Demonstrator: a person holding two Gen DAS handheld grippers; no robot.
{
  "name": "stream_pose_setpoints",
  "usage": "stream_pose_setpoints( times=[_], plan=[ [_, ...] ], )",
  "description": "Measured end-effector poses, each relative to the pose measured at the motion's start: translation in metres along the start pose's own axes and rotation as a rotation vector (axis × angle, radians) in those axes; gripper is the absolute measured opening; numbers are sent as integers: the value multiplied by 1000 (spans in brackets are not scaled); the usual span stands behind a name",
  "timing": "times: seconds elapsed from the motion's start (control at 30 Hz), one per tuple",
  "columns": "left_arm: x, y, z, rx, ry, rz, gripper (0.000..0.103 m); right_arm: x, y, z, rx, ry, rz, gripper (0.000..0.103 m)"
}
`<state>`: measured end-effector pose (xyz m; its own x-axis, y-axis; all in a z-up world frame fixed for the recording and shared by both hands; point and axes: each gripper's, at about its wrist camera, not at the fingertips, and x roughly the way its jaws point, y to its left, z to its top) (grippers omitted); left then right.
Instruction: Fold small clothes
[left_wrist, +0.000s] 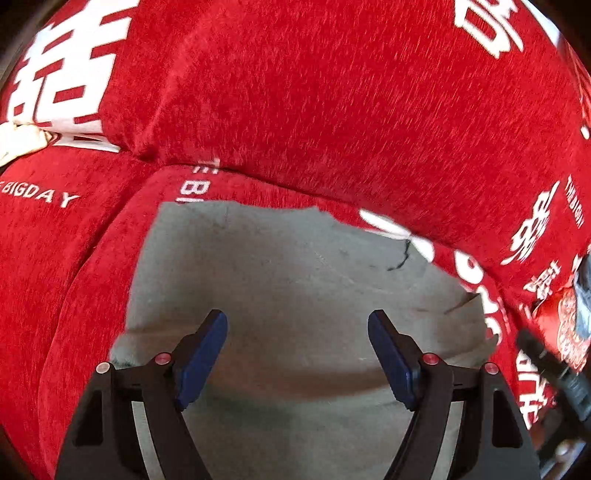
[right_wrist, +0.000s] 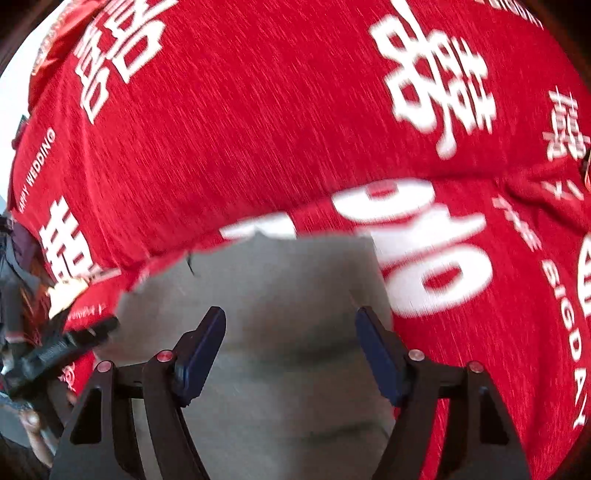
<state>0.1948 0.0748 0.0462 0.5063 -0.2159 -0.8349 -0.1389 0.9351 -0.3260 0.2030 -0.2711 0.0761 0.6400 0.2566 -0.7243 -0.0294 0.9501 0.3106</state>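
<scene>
At lower centre of both views, the left gripper (left_wrist: 297, 325) and right gripper (right_wrist: 290, 321) stand wide apart, empty, above a grey garment (left_wrist: 295, 280) on red printed fabric (left_wrist: 332, 110).

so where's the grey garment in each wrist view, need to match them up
Left wrist: the grey garment fills the lower centre, under the open left gripper.
Right wrist: it lies lower centre, slightly left, under the open right gripper.
Shared landmark: the red cover with white lettering around it, and a dark loose thread near the garment's far edge.
</scene>
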Motion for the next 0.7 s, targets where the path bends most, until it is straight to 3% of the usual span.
stream_pose_setpoints(
  times=[0.07, 0.17, 0.23, 0.3, 0.4, 0.47, 0.57, 0.7],
  plan=[
    [19, 1, -2, 21, 71, 11, 79, 17, 18, 12, -56, 42, -28, 76],
    [26, 8, -13, 31, 113, 28, 79, 60, 33, 8, -151, 238, -39, 76],
    [9, 12, -29, 92, 98, 31, 79, 77, 34, -13, -246, 351, -162, 75],
    [-9, 15, -50, 175, 102, 35, 79, 59, 37, -30, -351, 312, -207, 76],
    [-28, 18, -72, 259, 131, 65, 79, 30, 31, -57, -459, 302, -385, 76],
    [-37, 19, -77, 231, 128, 25, 79, 8, 26, -65, -424, 269, -357, 77],
    [-37, 9, -83, 194, 133, -20, 79, -10, 31, -70, -278, 265, -199, 77],
    [-37, -9, -115, 262, 161, -21, 79, -9, 60, -109, -345, 326, -97, 77]
  ],
)
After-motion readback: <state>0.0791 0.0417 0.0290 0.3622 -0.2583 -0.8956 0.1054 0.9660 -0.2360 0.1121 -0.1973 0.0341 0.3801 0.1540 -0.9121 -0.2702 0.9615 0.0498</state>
